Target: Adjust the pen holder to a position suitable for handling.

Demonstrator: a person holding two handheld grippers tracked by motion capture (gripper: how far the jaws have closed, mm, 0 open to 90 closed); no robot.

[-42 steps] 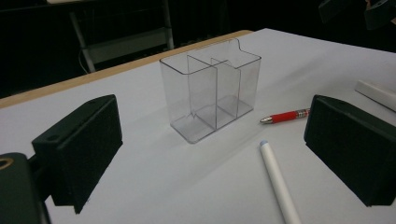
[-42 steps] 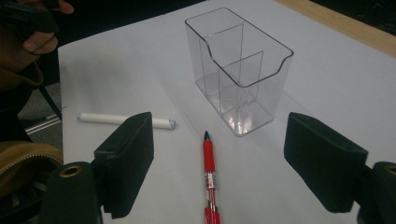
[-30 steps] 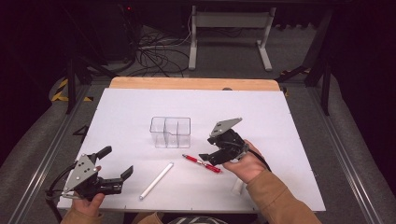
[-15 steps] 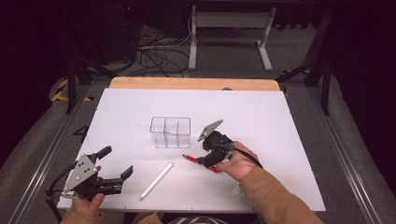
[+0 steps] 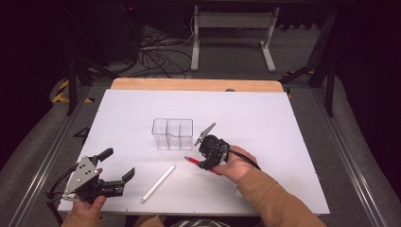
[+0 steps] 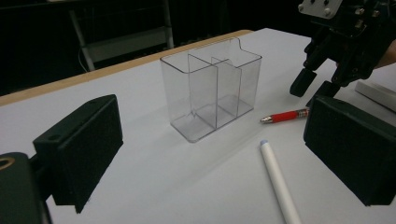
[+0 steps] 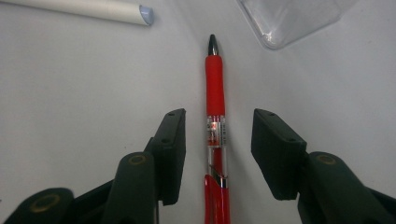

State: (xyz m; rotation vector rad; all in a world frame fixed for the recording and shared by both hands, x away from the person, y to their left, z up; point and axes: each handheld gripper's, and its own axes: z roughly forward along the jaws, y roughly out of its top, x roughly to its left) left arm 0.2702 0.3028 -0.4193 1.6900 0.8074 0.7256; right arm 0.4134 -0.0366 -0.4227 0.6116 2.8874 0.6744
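Observation:
A red pen (image 7: pixel 215 116) lies flat on the white table, tip pointing away in the right gripper view. My right gripper (image 7: pixel 218 140) is open and lowered over it, one jaw on each side of the barrel, with a gap to each. In the high view the right gripper (image 5: pixel 206 163) sits just right of the clear divided box (image 5: pixel 172 134), over the red pen (image 5: pixel 193 161). A white marker (image 5: pixel 158 183) lies nearer the front. My left gripper (image 5: pixel 118 169) is open at the front left, holding nothing, facing the clear box (image 6: pixel 212 95).
The white board (image 5: pixel 265 123) covers a wooden table whose far edge (image 5: pixel 198 84) shows. In the left gripper view the white marker (image 6: pixel 279 182) and red pen (image 6: pixel 285 115) lie in front of the box, with the right gripper (image 6: pixel 317 86) above the pen.
My right gripper has moved left and down toward the table, tilting over the red pen until its jaws straddle it. The left gripper has stayed put.

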